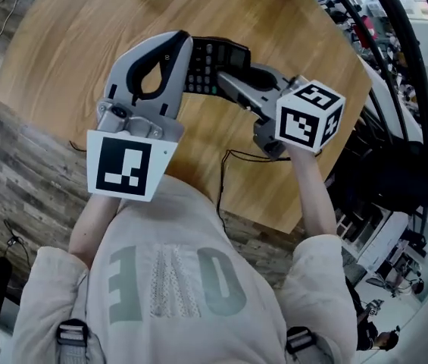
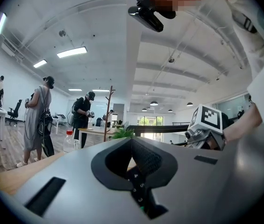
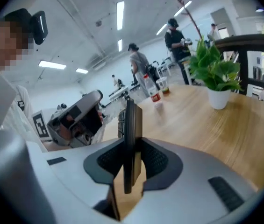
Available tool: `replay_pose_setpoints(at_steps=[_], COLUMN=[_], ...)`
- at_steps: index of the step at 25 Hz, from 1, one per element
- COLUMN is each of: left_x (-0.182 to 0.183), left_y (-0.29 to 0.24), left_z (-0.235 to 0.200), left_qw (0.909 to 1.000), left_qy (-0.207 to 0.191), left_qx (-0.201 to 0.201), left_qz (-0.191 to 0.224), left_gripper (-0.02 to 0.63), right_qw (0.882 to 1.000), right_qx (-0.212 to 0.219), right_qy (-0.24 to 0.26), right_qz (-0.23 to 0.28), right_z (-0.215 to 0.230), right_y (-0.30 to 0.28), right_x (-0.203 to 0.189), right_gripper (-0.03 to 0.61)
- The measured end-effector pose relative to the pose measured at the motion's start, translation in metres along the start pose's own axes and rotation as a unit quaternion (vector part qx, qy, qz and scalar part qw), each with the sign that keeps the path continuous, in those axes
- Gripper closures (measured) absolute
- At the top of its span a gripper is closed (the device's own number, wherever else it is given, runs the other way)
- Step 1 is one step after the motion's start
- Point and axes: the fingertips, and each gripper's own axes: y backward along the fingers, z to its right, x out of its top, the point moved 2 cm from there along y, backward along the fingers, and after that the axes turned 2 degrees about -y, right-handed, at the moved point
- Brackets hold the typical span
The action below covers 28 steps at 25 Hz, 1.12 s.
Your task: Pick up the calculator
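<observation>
Above the pale wooden desk point(image 1: 85, 44), a person in a light grey top holds a slim black calculator with rows of dark keys point(image 1: 214, 61) between the two tools, clear of the desktop. The left grey plastic gripper point(image 1: 177, 65) comes at it from the person's left and the right grey plastic gripper point(image 1: 227, 82) from the other side, so the two tips nearly meet over the device.

Looking along the right gripper point(image 3: 132, 164), the calculator point(image 3: 132, 139) stands edge-on and upright, and the ribbed black fingers point(image 3: 156, 158) are clenched against both of its faces. The left gripper point(image 3: 75, 118) shows just behind it. Looking along the left gripper point(image 2: 132, 171), the fingers are drawn in tight on the calculator point(image 2: 139, 190), whose numbered keys run down the narrow slot.

Farther along the desk point(image 3: 225, 134) stand a leafy green plant in a white pot point(image 3: 215, 78), a clear bottle with a red label point(image 3: 153, 91) and a cup beside it. A thin black cable point(image 1: 225, 180) trails over the desk edge near the person. Other people stand about the open room behind.
</observation>
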Motion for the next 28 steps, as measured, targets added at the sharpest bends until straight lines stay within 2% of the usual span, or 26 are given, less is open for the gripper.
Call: replay_pose_setpoints(at_steps=[3, 6, 10, 14, 20, 24, 28], left_x=[0.023, 0.049, 0.08, 0.101, 0.122, 0.125, 0.127], left_y=[0.004, 0.007, 0.015, 0.028, 0.039, 0.05, 0.054], left_z=[0.002, 0.005, 0.019, 0.034, 0.049, 0.053, 0.059], left_qw=[0.9996, 0.9982, 0.9952, 0.9921, 0.9878, 0.9863, 0.9844], left_qy=[-0.015, -0.031, -0.041, -0.056, -0.071, -0.071, -0.072], left_qx=[-0.005, -0.011, -0.028, -0.05, -0.064, -0.069, -0.082], left_qz=[0.022, 0.05, 0.085, 0.101, 0.123, 0.132, 0.138], left_gripper=[0.604, 0.604, 0.604, 0.604, 0.604, 0.604, 0.604], right_qw=[0.993, 0.977, 0.949, 0.914, 0.868, 0.832, 0.817], right_qx=[-0.033, -0.067, -0.117, -0.172, -0.216, -0.268, -0.296], right_qy=[-0.006, -0.002, 0.003, 0.015, 0.027, 0.045, 0.06], right_qz=[0.111, 0.203, 0.292, 0.367, 0.446, 0.484, 0.491], right_z=[-0.02, -0.039, -0.069, -0.094, -0.124, -0.142, -0.156], right_y=[0.023, 0.044, 0.071, 0.097, 0.134, 0.154, 0.165], right_x=[0.028, 0.055, 0.07, 0.072, 0.069, 0.059, 0.05], right_gripper=[0.477, 0.477, 0.477, 0.477, 0.477, 0.477, 0.477])
